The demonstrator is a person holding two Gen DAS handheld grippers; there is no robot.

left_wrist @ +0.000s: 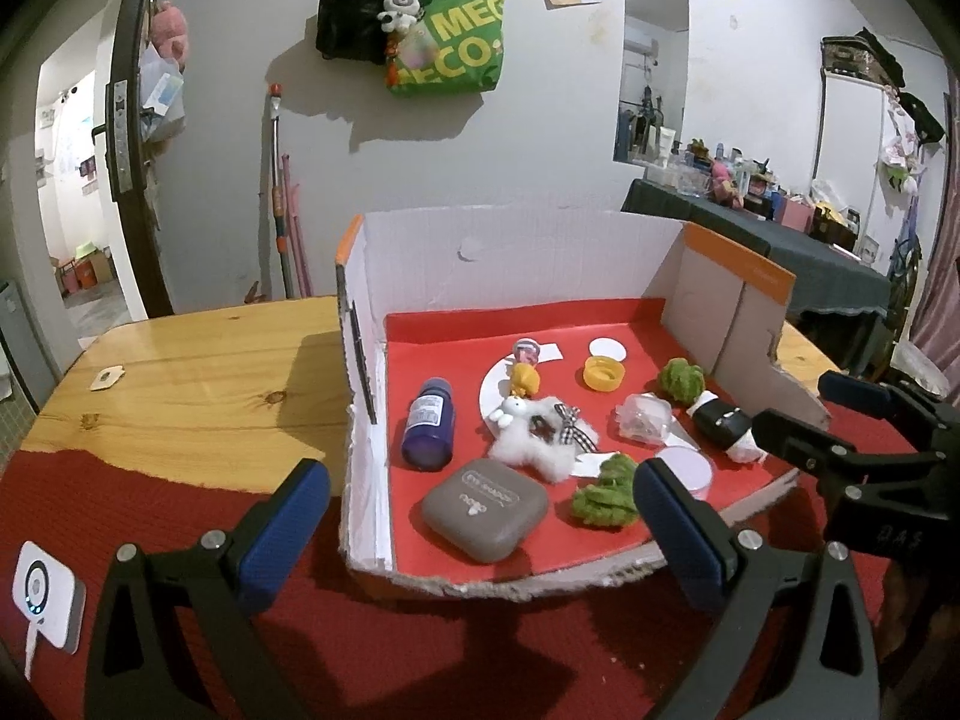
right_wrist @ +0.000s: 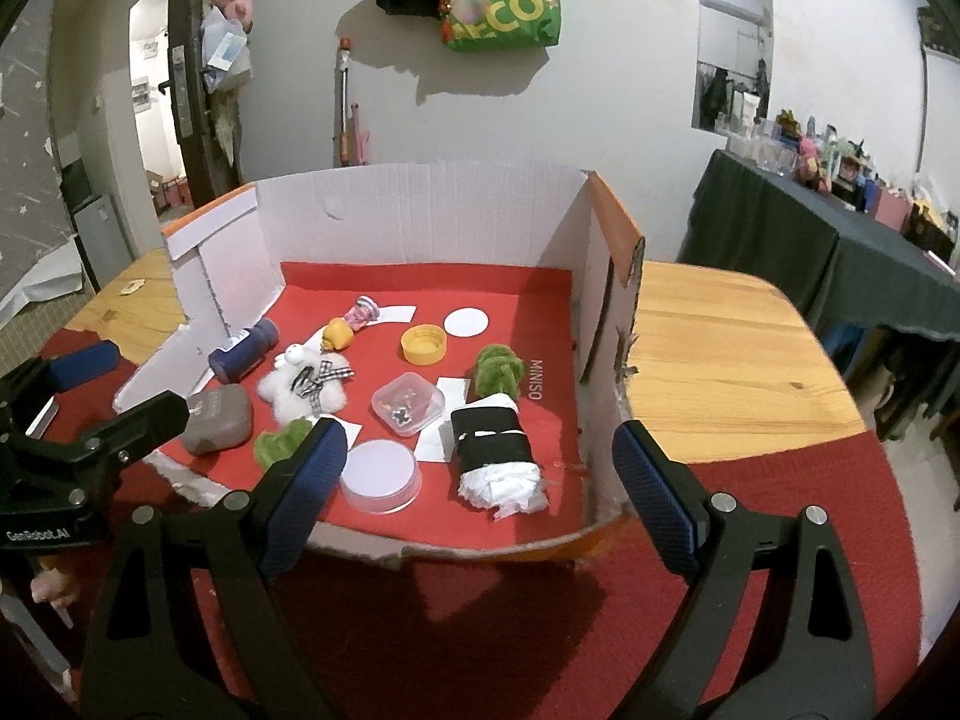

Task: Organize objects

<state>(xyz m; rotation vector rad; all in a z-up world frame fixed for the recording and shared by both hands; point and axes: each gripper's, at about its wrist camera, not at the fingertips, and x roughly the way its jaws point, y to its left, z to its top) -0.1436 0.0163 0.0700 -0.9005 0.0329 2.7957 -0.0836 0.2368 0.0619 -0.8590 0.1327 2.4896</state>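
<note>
We see both grippers tilted down toward a cut-down cardboard box (left_wrist: 516,252) on the worktop (left_wrist: 198,372). The left gripper (left_wrist: 480,516) and the right gripper (right_wrist: 480,474) each stand with jaws wide apart, holding nothing, short of the box's torn front edge.

Inside on the red floor lie a blue bottle (left_wrist: 427,423), a grey case (left_wrist: 485,509), a white fluffy toy (left_wrist: 540,438), a yellow cap (left_wrist: 602,373), a clear small box (right_wrist: 408,403), a round white lid (right_wrist: 379,477) and a black-and-white roll (right_wrist: 495,450).

Only the left view shows a white charger (left_wrist: 45,606) on the red cloth (left_wrist: 420,648). The right view alone shows bare worktop right of the box.

A green bag (left_wrist: 456,42) hangs on the wall behind.
</note>
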